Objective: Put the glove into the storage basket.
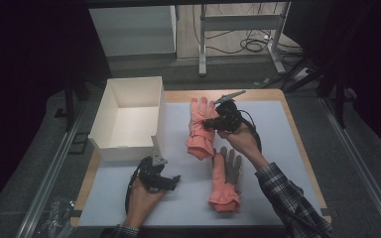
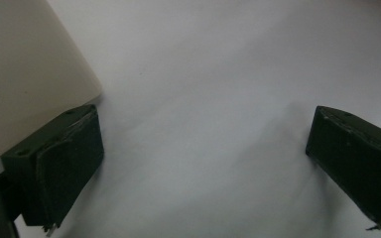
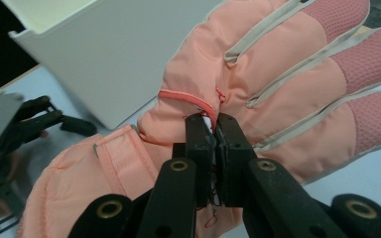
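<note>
High view: right gripper [image 1: 213, 122] pinches the upper pink glove [image 1: 200, 128] near its middle, glove lifted off the white mat [image 1: 278, 144], cuff hanging down, fingers up. Second pink glove [image 1: 225, 181] lies flat on the mat just below it, grey palm up. White box [image 1: 129, 116] sits open at the left, beside the held glove. Left gripper [image 1: 171, 182] rests low on the mat near the box's front corner, well apart from both gloves

Left gripper view: jaws stand wide apart, nothing between the pads [image 2: 69, 163], bare mat ahead, box wall [image 2: 25, 74] at upper left

Right gripper view: jaws closed on a small fold of fabric by the glove's zip seam [image 3: 188, 99], box behind it

Risk: grip looks thin, just a pinch of cloth, so the glove could slip out on the way to the box. Hanging cuff may catch the box rim and drape over the wall instead of dropping in. It could also drag across the lower glove and shift it
</note>
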### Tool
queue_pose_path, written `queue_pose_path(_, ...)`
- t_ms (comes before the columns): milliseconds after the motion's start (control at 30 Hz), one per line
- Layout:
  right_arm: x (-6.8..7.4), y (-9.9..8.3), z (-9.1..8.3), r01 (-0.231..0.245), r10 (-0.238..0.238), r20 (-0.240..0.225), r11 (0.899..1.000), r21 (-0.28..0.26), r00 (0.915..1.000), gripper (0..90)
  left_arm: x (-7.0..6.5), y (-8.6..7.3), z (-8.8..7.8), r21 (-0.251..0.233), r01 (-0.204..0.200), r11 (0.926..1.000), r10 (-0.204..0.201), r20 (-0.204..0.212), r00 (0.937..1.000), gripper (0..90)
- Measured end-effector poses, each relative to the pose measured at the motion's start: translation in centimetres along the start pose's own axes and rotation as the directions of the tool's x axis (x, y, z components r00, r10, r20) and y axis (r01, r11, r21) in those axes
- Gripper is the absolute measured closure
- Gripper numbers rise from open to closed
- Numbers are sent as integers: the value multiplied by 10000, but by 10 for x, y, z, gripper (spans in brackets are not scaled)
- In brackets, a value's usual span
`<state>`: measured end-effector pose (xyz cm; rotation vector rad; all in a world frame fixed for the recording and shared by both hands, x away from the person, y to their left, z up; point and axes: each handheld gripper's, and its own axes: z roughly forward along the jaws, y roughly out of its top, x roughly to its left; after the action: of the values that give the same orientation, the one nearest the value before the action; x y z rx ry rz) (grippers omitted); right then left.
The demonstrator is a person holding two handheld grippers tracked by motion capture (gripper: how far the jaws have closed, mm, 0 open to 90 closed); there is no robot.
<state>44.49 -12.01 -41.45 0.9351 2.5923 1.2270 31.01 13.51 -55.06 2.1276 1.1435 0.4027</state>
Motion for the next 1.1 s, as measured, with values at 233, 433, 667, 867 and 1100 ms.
queue_pose_path(233,9,-10,-24,210,-211,-80,9997,-84,9997,853,0,0,0,-36,36,10000,-36,-2,10000,14)
queue_pose_path(433,15,-25,-44,279,-281,-149,9995,-136,9995,853,0,0,0,-26,24,10000,-24,-9,10000,14)
queue_pose_path(667,23,-46,-67,224,-230,-290,9996,-191,9993,853,0,0,0,-23,24,10000,-24,-5,10000,14)
queue_pose_path(867,32,-68,-85,231,-233,-294,9997,-79,9993,853,0,0,0,1,46,10000,-46,11,10000,14)
queue_pose_path(1100,46,-92,-97,159,-157,-263,9998,79,9995,852,0,0,0,27,13,10000,-13,22,10000,14)
